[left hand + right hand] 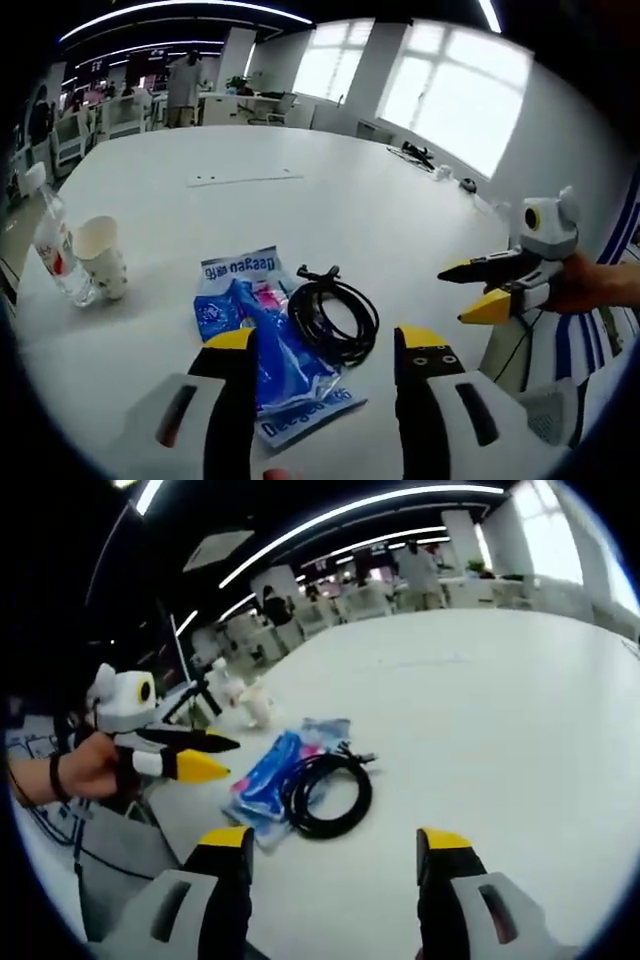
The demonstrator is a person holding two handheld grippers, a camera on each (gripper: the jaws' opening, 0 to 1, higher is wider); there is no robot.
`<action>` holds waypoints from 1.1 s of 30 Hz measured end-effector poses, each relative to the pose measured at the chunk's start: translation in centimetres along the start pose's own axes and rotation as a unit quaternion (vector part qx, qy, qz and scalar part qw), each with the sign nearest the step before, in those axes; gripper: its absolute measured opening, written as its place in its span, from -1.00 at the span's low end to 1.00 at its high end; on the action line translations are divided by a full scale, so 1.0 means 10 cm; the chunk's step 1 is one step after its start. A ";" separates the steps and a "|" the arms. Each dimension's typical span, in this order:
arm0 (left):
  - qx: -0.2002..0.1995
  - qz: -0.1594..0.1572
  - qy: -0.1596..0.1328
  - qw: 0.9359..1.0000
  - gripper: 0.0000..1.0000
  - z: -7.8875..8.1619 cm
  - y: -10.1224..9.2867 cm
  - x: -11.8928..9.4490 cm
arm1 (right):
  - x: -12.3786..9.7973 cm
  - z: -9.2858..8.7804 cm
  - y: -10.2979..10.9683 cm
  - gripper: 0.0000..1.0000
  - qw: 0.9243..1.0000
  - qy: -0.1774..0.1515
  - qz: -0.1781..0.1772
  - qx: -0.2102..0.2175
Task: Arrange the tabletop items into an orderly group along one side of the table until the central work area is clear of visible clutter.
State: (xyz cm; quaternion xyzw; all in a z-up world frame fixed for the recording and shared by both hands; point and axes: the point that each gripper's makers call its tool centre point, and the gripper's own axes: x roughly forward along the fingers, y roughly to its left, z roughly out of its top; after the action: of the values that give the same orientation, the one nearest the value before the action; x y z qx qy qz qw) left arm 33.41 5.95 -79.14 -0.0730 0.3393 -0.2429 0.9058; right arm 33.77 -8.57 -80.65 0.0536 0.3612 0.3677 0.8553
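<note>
At the bottom of the left gripper view, the left gripper [325, 355] hangs with its jaws wide apart and nothing between them, just short of the blue plastic packets [255, 335] and the coiled black cable [333, 318], which lie touching at lower centre of the white bench [400, 220]. In the right gripper view, the right gripper [335, 855] is likewise spread and empty, with the same packets [270, 780] and cable [325, 792] above it at centre. The step looks like an approach before a first grasp. Next, one gripper must close on the cable or packets and carry them toward the paper cup [100, 258] and clear water bottle [55, 250] at the left of the frame.
</note>
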 end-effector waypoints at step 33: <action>-0.044 0.015 0.026 0.999 -0.06 -0.24 0.21 0.32 | 0.56 -0.02 0.02 -0.16 0.997 0.026 -0.026 0.074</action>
State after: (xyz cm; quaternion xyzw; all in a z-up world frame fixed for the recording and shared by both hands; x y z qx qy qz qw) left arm 34.78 6.26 -83.47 -0.1012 0.3743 -0.2160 0.8961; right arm 36.12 -4.70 -83.94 0.0975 0.4106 0.3193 0.8485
